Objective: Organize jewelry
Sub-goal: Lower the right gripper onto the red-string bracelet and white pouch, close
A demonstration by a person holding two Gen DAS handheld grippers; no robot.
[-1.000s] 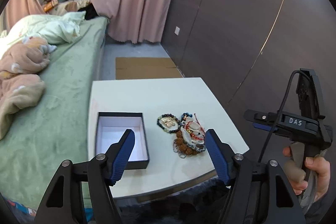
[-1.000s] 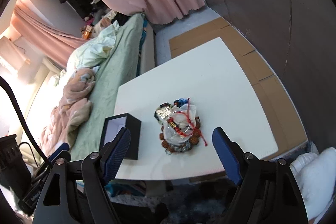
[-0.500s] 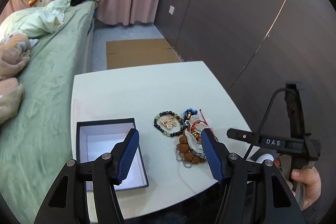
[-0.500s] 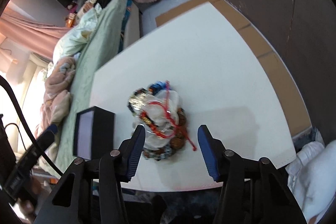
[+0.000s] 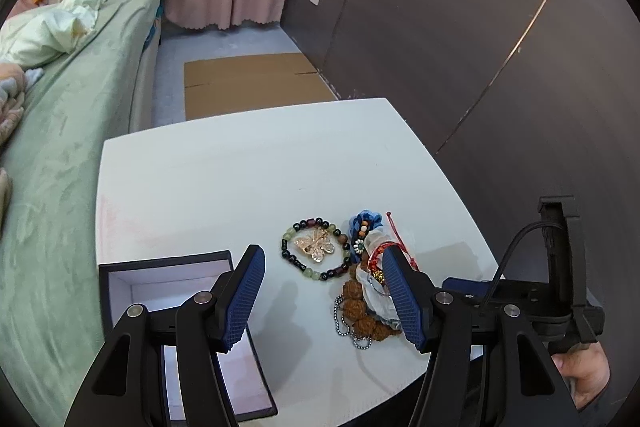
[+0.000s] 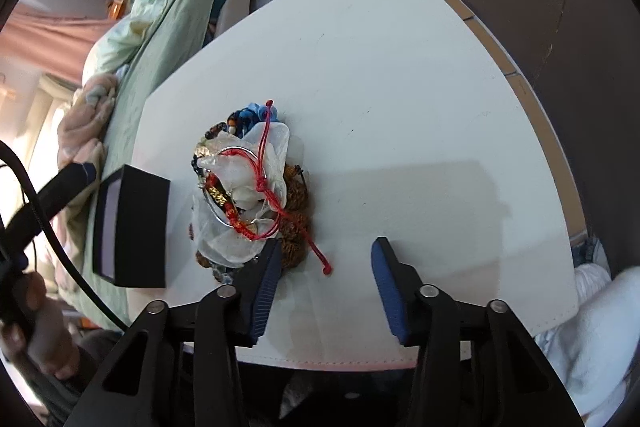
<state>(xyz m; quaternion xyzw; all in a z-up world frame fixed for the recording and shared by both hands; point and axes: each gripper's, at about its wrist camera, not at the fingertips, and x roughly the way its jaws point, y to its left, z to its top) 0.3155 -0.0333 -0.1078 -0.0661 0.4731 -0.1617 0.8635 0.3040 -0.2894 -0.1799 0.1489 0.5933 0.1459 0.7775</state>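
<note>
Pick step: right tongs (image 6: 322, 291) closing, empty, by the jewelry pile (image 6: 248, 183); left tongs (image 5: 320, 297) wide, empty. Next: pinch one piece for the box (image 5: 120, 277).

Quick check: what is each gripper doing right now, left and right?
Left gripper: open, holding nothing.
Right gripper: jaws closing, nothing gripped; only the red cord's end lies between them.

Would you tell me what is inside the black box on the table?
The black box shows only a bare pale lining, no jewelry. The left gripper covers part of its floor, so that part is unseen.
</note>
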